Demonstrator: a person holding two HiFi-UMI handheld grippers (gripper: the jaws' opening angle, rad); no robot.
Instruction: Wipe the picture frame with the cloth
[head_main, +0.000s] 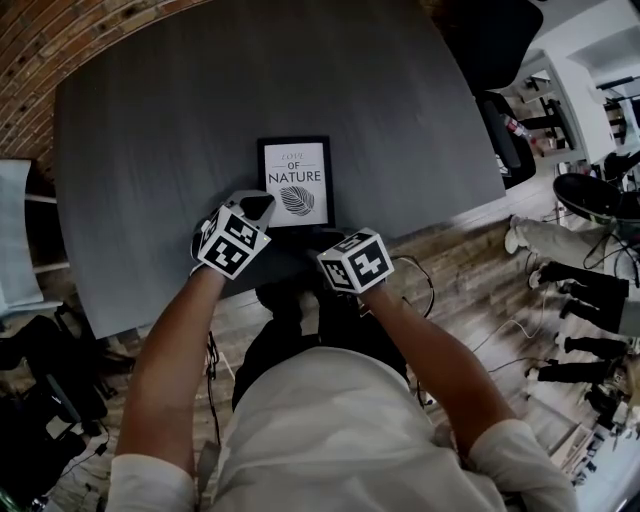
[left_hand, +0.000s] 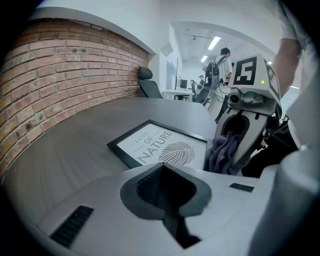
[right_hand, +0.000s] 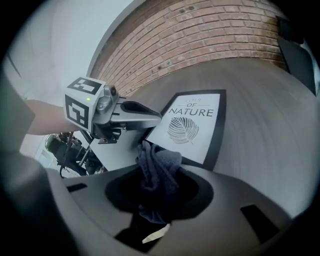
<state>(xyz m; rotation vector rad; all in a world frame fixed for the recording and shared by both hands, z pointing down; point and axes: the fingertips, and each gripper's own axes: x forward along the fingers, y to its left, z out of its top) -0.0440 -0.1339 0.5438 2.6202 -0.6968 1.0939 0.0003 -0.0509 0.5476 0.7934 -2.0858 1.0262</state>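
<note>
We count one picture frame (head_main: 295, 182), one cloth (right_hand: 159, 167), two tools and two marker cubes (head_main: 232, 240), one cube on each tool. The frame lies flat on a single dark grey tabletop (head_main: 180, 110), at the centre of the head view and close to the tabletop's lower edge.

The frame is a slim black rectangle around a smooth white print. The print carries a line drawing of one leaf and the words "LOVE OF NATURE". The frame's long axis runs up and down the head view, with the top of the print toward the upper edge of the picture.

The tabletop shows a fine streaked grain and a curved outline. A red brick wall (right_hand: 210, 35) bends behind it at the upper left of the head view.

The left tool (head_main: 258, 207) has its jaws pressed together with nothing between them. Its tip sits over the frame's lower left corner, though we cannot tell whether it touches.

The right tool (left_hand: 232, 147) has its jaws partly apart and clamped on the cloth, a soft, bunched, dark blue-grey wad that pokes out past the fingertips. This tool sits just below the frame's lower right corner.

Two bare forearms (head_main: 170, 360) reach up from the bottom of the head view.
</note>
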